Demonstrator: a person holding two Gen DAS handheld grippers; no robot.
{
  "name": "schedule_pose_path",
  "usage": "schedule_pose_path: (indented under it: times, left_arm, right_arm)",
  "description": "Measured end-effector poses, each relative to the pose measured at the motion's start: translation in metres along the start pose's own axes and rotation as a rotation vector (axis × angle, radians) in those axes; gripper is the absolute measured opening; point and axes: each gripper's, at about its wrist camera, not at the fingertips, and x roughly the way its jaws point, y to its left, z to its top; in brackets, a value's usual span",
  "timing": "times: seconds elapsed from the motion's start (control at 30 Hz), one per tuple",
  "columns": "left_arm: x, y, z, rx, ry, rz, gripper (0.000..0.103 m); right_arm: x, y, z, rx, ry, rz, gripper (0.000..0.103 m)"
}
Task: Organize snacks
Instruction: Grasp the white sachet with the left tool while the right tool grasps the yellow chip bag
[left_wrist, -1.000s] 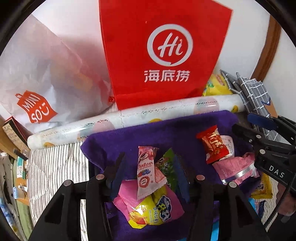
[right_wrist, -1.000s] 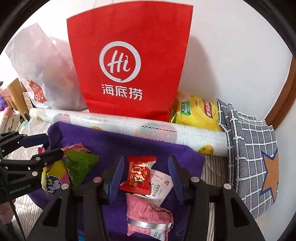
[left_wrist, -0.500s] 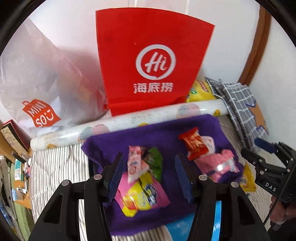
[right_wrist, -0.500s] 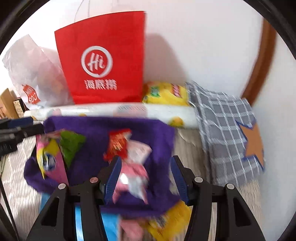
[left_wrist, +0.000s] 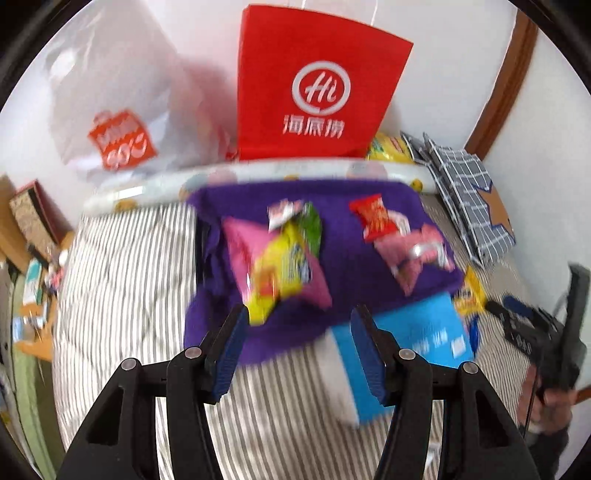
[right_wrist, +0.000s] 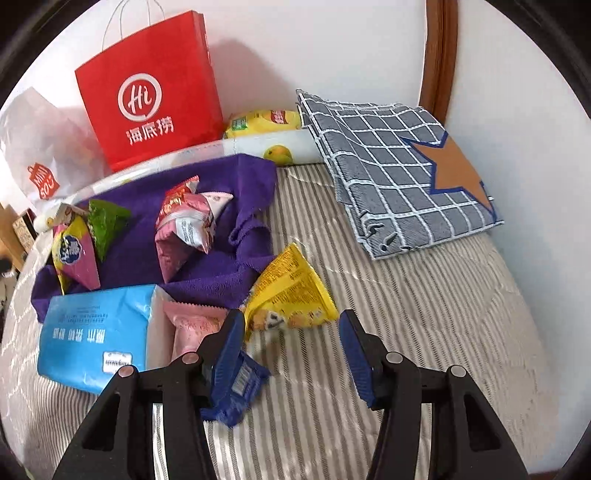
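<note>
Several snack packets lie on a purple cloth (left_wrist: 347, 206) (right_wrist: 236, 173) on the striped bed: a yellow and pink pile (left_wrist: 280, 266) (right_wrist: 74, 254), a green packet (right_wrist: 105, 225), a red packet (left_wrist: 373, 218) and pink packets (right_wrist: 188, 229). A light-blue box (right_wrist: 96, 332) (left_wrist: 413, 343) lies open at the cloth's near edge with a pink packet (right_wrist: 195, 325) inside. A yellow packet (right_wrist: 291, 291) and a blue packet (right_wrist: 236, 387) lie on the bed by my right gripper (right_wrist: 291, 343), which is open and empty. My left gripper (left_wrist: 299, 343) is open and empty above the cloth's near edge.
A red paper bag (right_wrist: 147, 96) (left_wrist: 317, 88) and a white Miniso bag (left_wrist: 118, 110) stand against the wall behind a rolled sheet (left_wrist: 258, 177). A yellow chip bag (right_wrist: 262, 123) and a grey checked cushion (right_wrist: 399, 162) lie at the back right. The striped bedding (right_wrist: 424, 302) extends right.
Both grippers have pulled back and up from the cloth. The right one has swung right, bringing the blue box, yellow packet and blue packet into view.
</note>
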Motion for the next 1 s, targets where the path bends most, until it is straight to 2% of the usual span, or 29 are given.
schedule_pose_path:
  times: [0.13,0.27,0.33,0.4,0.47,0.5,0.57,0.67,0.77,1.0]
  left_arm:
    - [-0.003,0.005,-0.031,-0.008,0.026,-0.029,0.060]
    - [0.000,0.009,-0.055,-0.016,0.040,-0.015,0.062]
    - [0.004,0.010,-0.063,-0.016,0.058,-0.016,0.062]
    - [0.006,0.009,-0.069,-0.017,0.062,-0.011,0.062]
    - [0.010,0.006,-0.075,-0.019,0.064,-0.012,0.062]
    - [0.012,0.004,-0.077,-0.023,0.071,-0.021,0.062]
    - [0.017,-0.002,-0.082,-0.022,0.095,-0.053,0.062]
    - [0.023,-0.013,-0.091,0.000,0.115,-0.073,0.062]
    - [0.026,-0.024,-0.102,0.021,0.130,-0.091,0.062]
    - [0.031,-0.056,-0.129,0.084,0.187,-0.219,0.062]
  right_arm:
    - [0.021,-0.003,0.004,0.034,0.024,0.036,0.051]
    - [0.040,-0.003,0.002,0.041,0.049,0.045,0.051]
    - [0.045,-0.004,0.002,0.042,0.050,0.047,0.057]
    - [0.048,-0.005,0.003,0.041,0.045,0.054,0.057]
    - [0.049,-0.006,0.004,0.031,0.051,0.063,0.054]
    - [0.047,-0.007,0.005,0.021,0.048,0.067,0.049]
    - [0.038,-0.007,0.005,-0.004,0.041,0.065,0.044]
    - [0.019,-0.011,0.002,0.004,0.021,0.087,0.043]
    - [-0.008,-0.014,-0.003,0.009,-0.020,0.074,0.043]
    - [-0.065,-0.020,-0.033,0.018,-0.067,0.066,0.043]
